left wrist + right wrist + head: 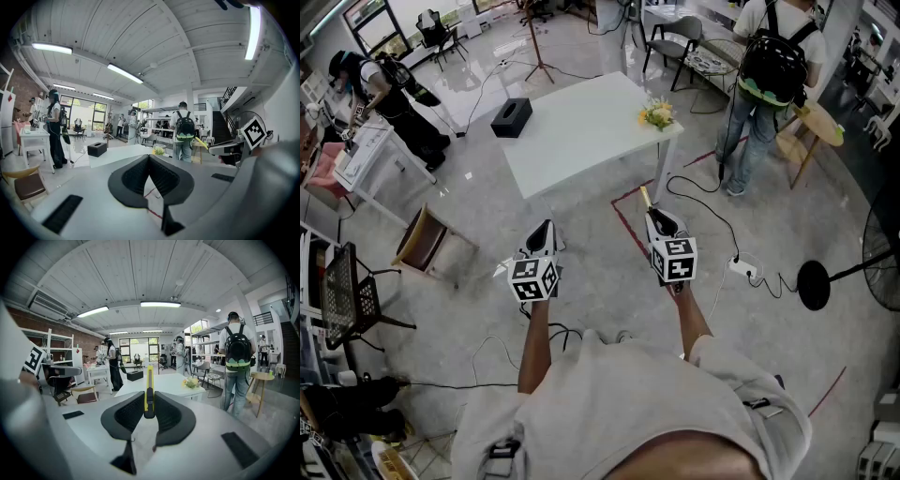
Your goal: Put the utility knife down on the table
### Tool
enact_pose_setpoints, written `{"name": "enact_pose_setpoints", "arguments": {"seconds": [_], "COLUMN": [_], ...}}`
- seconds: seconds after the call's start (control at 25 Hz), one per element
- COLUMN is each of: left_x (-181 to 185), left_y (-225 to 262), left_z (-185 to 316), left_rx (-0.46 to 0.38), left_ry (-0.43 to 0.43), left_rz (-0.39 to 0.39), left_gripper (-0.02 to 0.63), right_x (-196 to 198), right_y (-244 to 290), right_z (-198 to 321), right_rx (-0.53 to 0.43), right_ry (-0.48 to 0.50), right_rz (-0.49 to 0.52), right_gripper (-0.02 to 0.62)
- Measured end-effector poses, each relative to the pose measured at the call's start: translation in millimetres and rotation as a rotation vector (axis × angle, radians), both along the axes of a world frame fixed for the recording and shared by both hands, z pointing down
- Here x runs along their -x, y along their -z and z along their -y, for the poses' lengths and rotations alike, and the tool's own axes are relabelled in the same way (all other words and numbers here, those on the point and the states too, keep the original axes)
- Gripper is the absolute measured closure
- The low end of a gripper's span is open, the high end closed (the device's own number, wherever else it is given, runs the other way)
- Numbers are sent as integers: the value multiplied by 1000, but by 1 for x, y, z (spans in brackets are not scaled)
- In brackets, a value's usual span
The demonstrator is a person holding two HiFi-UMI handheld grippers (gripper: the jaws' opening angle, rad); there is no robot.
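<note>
Two grippers are held out side by side over the floor, both aimed a little downward toward the white table [581, 127], which stands ahead of them and well apart. On the left, the left gripper [546, 228] has its jaws closed tip to tip with nothing between them, so it plays no part in the set-down. To its right, the right gripper [657, 221] is clamped on the utility knife [148, 390], a slim yellow tool pinched on its flat sides near the rear end. Its long axis runs straight out along the jaws, tip forward toward the tabletop. This hand is the nearer one to the table's near right corner, and bare floor lies between, so the carry will likely be forward and slightly leftward. Across the tabletop, a black box [512, 117] sits at the far left corner, the broad middle is bare, and flowers [657, 114] sit by the right edge. The middle looks the safest landing, clear of the near edge. Cables [712, 220] trail on the floor at right, near a person with a backpack [772, 66].
</note>
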State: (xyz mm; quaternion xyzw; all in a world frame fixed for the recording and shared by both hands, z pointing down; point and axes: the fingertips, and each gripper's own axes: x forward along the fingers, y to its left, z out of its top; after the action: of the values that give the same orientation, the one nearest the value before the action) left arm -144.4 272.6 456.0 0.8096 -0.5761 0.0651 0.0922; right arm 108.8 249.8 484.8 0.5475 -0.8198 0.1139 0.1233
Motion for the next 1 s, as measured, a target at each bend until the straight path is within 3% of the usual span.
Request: {"name": "enact_pose_setpoints", "arguments": {"seconds": [1.0], "left_x": [-25], "left_y": [0], "left_z": [6], "left_rx": [-1], "left_ry": [15], "left_rz": [1], "left_gripper": [588], "right_x": [-18], "right_y": [-5], "right_z": [6], "right_rx": [10], "right_ry": [38], "right_rz": [18], "right_gripper": [512]}}
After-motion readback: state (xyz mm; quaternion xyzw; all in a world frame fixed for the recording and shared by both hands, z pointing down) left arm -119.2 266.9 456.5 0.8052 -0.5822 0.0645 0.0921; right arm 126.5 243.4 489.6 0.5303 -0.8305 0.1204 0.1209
